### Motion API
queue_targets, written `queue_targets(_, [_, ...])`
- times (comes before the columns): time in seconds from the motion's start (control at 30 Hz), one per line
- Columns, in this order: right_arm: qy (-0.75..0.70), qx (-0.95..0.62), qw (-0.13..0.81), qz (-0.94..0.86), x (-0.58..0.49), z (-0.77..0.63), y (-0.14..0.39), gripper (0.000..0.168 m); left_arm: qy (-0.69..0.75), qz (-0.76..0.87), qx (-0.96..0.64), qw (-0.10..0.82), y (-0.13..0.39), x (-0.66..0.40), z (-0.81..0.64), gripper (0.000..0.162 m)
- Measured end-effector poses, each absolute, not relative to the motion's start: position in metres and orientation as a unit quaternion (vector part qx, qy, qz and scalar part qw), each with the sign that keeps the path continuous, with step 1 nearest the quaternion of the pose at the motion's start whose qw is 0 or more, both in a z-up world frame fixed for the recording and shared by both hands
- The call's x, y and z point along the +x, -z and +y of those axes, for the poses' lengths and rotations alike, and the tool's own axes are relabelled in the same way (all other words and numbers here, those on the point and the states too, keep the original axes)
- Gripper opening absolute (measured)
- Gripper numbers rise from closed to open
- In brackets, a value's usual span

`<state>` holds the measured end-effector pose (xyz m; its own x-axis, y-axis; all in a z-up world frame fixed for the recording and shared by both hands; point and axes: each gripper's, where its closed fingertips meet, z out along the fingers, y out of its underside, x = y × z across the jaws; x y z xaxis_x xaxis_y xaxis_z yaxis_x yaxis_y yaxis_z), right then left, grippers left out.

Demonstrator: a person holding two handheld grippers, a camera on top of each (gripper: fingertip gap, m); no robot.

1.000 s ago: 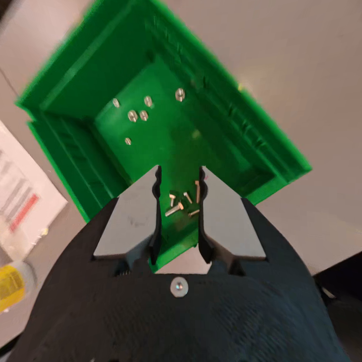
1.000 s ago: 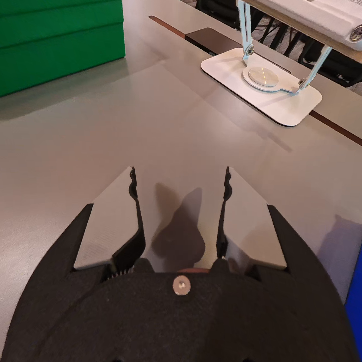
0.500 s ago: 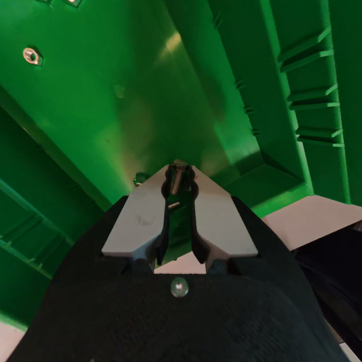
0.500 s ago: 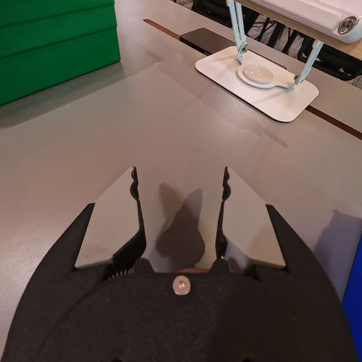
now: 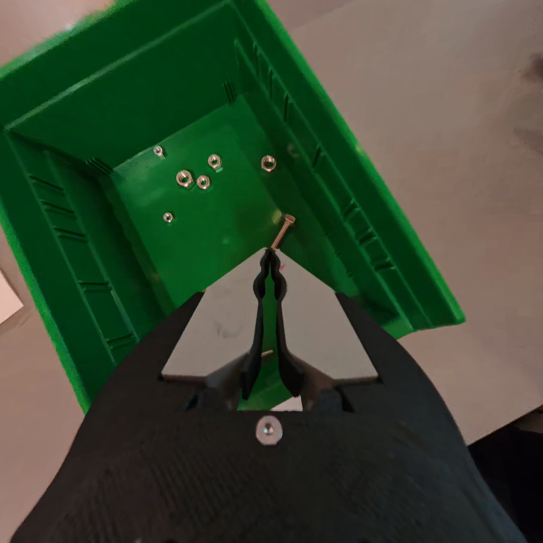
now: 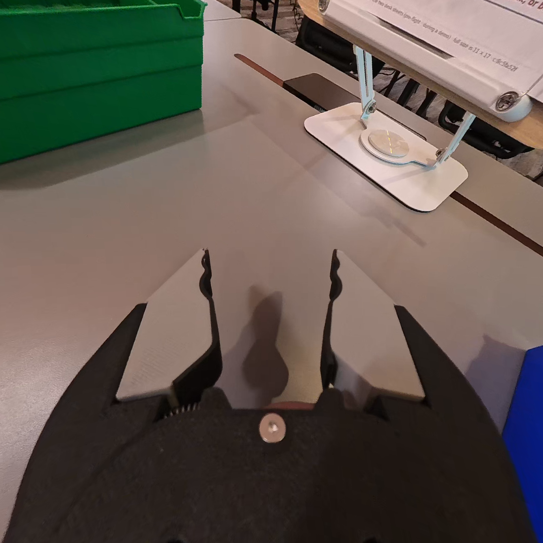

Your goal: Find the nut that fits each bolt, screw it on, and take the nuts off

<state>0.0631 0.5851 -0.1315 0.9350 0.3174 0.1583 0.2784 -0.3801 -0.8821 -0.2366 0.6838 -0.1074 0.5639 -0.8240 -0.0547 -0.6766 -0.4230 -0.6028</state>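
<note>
Right now a slim brass-coloured bolt (image 5: 282, 232) is pinched by its threaded end at the very tips of my left gripper (image 5: 271, 250), whose jaws are drawn together on it. Its hex head points away from me and up to the right, over the inside of the green bin (image 5: 123, 105). I hold it above the bin, near the right-hand inner wall.

On the bin floor beyond the bolt lie six loose nuts. One larger nut (image 5: 268, 163) sits alone near the right wall. Another nut (image 5: 214, 161) lies to its left. Two nuts (image 5: 184, 178) (image 5: 202, 181) lie just beside each other, a small nut (image 5: 158, 150) sits at the far edge of the floor, and another small nut (image 5: 168, 217) lies apart, nearer to me. A bit of another bolt (image 5: 268, 353) shows through the slot between my left fingers, low in the bin.

My right gripper (image 6: 271, 252) hangs with its jaws wide apart and nothing between them, over the bare grey table (image 6: 147, 223). From there the green bin (image 6: 97, 73) stands at the far left on the table. A white stand (image 6: 388, 167) rests at the far right, and a blue object (image 6: 526, 426) shows at the right edge.
</note>
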Motion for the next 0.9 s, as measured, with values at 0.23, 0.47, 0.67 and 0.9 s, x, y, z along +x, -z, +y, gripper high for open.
queue_targets(0.23, [-0.014,-0.832,0.521,-0.188,0.061,0.585,0.136,0.078,0.182,0.411,-0.831,0.329,0.107,-0.227,0.691,0.002])
queue_targets(0.47, [0.013,-0.817,0.535,-0.213,0.058,0.583,0.128,0.077,0.234,0.383,-0.839,0.308,0.114,-0.224,0.697,0.04])
queue_targets(0.67, [-0.023,-0.805,0.554,-0.211,0.052,0.586,0.128,0.076,0.227,0.494,-0.802,0.248,0.143,-0.219,0.685,0.036])
queue_targets(0.9, [-0.056,-0.815,0.548,-0.18,0.064,0.591,0.133,0.076,0.118,0.601,-0.773,0.167,0.183,-0.212,0.696,0.023])
